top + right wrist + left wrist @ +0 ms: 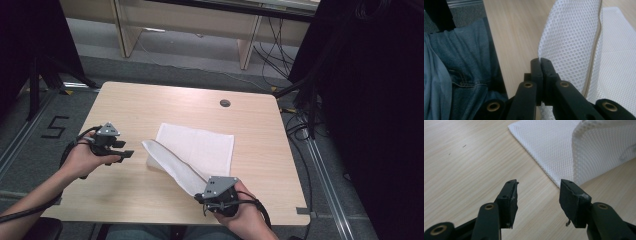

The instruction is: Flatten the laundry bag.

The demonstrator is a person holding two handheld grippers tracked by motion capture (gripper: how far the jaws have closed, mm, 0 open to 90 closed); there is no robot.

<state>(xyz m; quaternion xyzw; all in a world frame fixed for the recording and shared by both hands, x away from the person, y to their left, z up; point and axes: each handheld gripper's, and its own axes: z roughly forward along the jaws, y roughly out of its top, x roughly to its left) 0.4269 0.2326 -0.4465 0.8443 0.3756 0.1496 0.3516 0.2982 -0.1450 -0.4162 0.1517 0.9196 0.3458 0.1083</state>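
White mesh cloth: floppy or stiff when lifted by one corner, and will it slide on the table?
Probably floppy: the white mesh cloth bends into a sagging fold where the right tool, shut on its corner, lifts it. Likely light, since the open-hole weave looks thin. It may drag across the smooth wooden table rather than stay put.

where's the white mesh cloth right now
In the high view the white mesh cloth lies mid-table, its near edge pinched and lifted by the right gripper; the open left gripper is just left of it.
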